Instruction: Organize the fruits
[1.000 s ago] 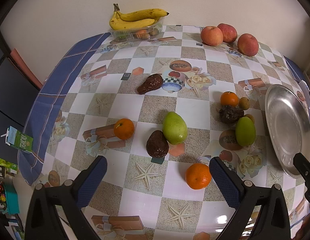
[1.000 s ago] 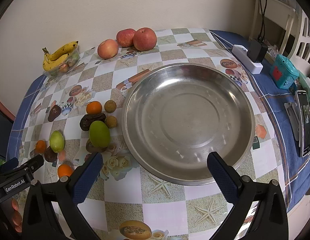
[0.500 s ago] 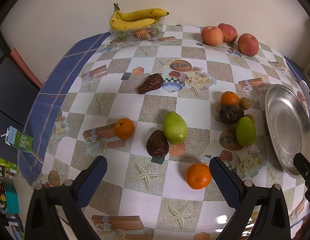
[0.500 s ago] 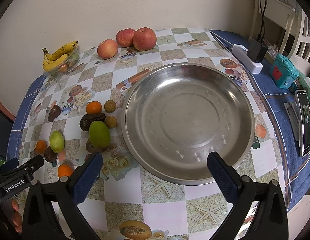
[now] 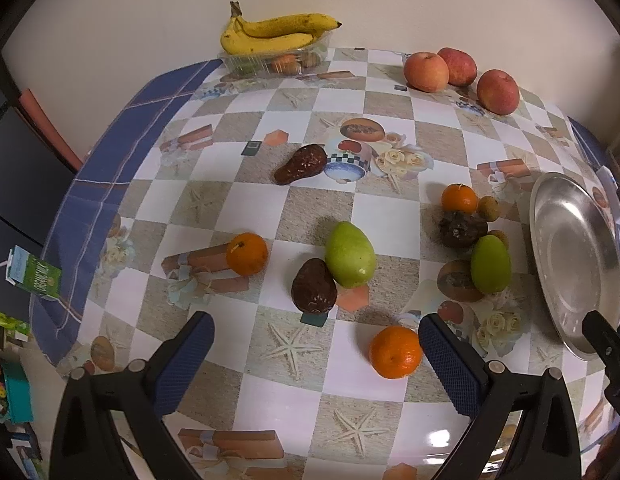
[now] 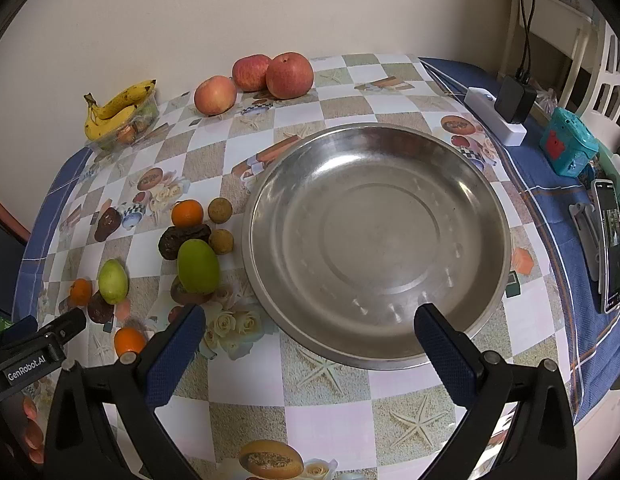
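An empty steel plate point(image 6: 486, 216) lies in front of my open right gripper point(image 6: 305, 330); it also shows in the left wrist view point(image 5: 550, 208). My open, empty left gripper point(image 5: 316, 340) hovers over scattered fruit: an orange point(image 5: 396, 352) by its right finger, a dark avocado point(image 5: 313, 291), a green mango point(image 5: 350, 254), another orange point(image 5: 246, 253). Further right lie a second mango point(image 5: 490, 265), a dark fruit point(image 5: 462, 229), a third orange point(image 5: 459, 198) and small brown fruits point(image 5: 490, 207). Three apples point(image 5: 458, 74) sit at the back.
Bananas point(image 5: 269, 34) rest on a clear tub at the back left. Another dark avocado point(image 5: 301, 164) lies mid-table. A power strip with charger point(image 6: 506, 108), a teal toy point(image 6: 568, 148) and a phone point(image 6: 610, 244) lie right of the plate. A green carton point(image 5: 33, 276) sits beyond the left table edge.
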Action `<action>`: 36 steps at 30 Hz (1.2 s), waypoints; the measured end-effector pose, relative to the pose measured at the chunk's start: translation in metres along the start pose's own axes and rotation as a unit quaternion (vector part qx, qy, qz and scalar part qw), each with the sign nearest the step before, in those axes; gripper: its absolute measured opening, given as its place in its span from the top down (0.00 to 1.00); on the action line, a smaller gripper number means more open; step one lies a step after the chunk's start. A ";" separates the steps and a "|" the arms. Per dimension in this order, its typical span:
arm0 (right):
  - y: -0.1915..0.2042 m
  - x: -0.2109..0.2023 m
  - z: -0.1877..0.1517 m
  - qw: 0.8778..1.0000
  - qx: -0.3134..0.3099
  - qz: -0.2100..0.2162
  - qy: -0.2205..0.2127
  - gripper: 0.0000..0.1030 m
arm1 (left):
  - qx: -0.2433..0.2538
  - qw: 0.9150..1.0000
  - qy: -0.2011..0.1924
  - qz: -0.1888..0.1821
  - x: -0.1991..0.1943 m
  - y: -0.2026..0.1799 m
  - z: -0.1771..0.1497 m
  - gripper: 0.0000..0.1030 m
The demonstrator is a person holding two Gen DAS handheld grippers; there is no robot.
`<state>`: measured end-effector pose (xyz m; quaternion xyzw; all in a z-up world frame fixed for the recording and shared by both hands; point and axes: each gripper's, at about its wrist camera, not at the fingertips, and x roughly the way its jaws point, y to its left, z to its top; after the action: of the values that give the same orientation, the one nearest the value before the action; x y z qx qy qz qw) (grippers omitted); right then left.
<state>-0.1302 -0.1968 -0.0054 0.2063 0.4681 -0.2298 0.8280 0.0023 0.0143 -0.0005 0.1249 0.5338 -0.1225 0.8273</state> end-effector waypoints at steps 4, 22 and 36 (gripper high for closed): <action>0.001 0.001 0.000 1.000 0.000 0.000 0.001 0.00 | -0.004 1.000 0.003 -0.004 0.001 0.000 0.001 0.00; 0.051 0.013 -0.001 0.996 -0.033 0.059 0.057 0.00 | -0.032 0.996 0.000 -0.084 0.003 0.026 0.013 0.00; 0.143 0.041 -0.010 0.983 -0.115 0.106 0.095 0.27 | -0.085 0.990 0.049 -0.105 0.038 0.071 0.019 0.21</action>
<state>-0.0360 -0.0832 -0.0273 0.1791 0.5437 -0.0646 0.8174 0.0581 0.0720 -0.0222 0.0031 0.5924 -0.1564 0.7903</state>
